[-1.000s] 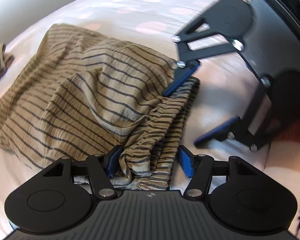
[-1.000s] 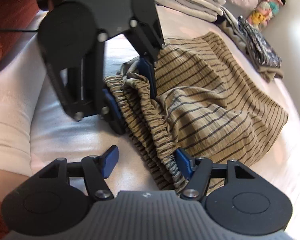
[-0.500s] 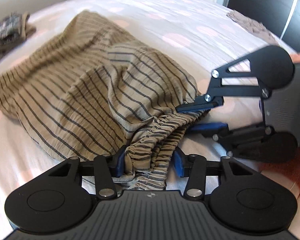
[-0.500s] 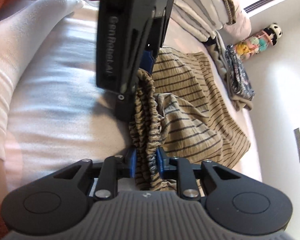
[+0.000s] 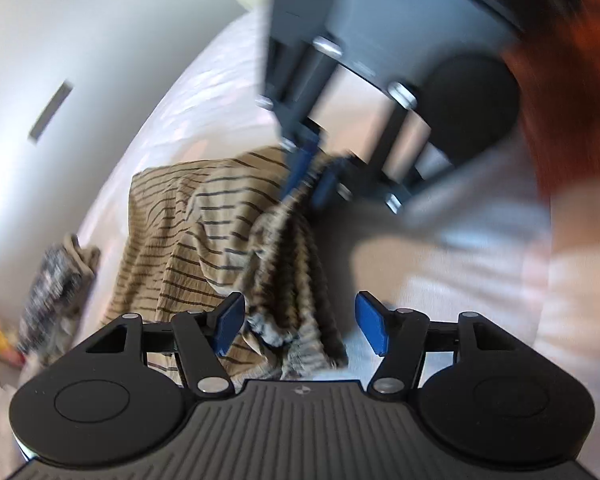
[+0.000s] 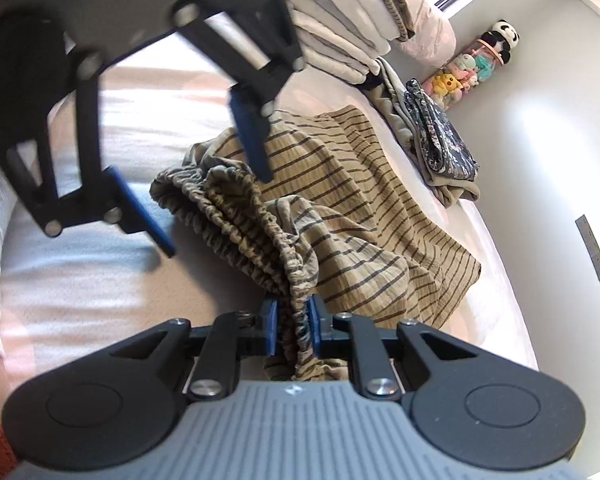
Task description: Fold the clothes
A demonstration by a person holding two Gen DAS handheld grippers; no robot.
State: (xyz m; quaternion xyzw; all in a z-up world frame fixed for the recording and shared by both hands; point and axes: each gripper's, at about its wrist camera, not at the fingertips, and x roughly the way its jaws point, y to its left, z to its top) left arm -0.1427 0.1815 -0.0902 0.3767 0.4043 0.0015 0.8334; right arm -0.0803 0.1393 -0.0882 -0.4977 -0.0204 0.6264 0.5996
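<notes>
Striped tan garment (image 6: 340, 216) on bed (image 6: 100, 264): right tool (image 6: 293, 330) clamped its elastic waistband (image 6: 256, 232); left tool (image 5: 298, 326) opening, pads clear of cloth.

— What does the right gripper (image 6: 293, 330) hold?
— The gathered waistband of the striped tan garment (image 6: 340, 200), pinched between its closing blue pads.
— And the left gripper (image 6: 210, 184)?
— Above the bed (image 6: 80, 272), jaws opening, gripping nothing.

The striped garment's (image 6: 340, 216) gathered waistband, loose a second ago, is now pinched by the right gripper (image 6: 293, 330), jaws closing. It is released by the left gripper (image 5: 298, 326), whose jaws are opening.
</notes>
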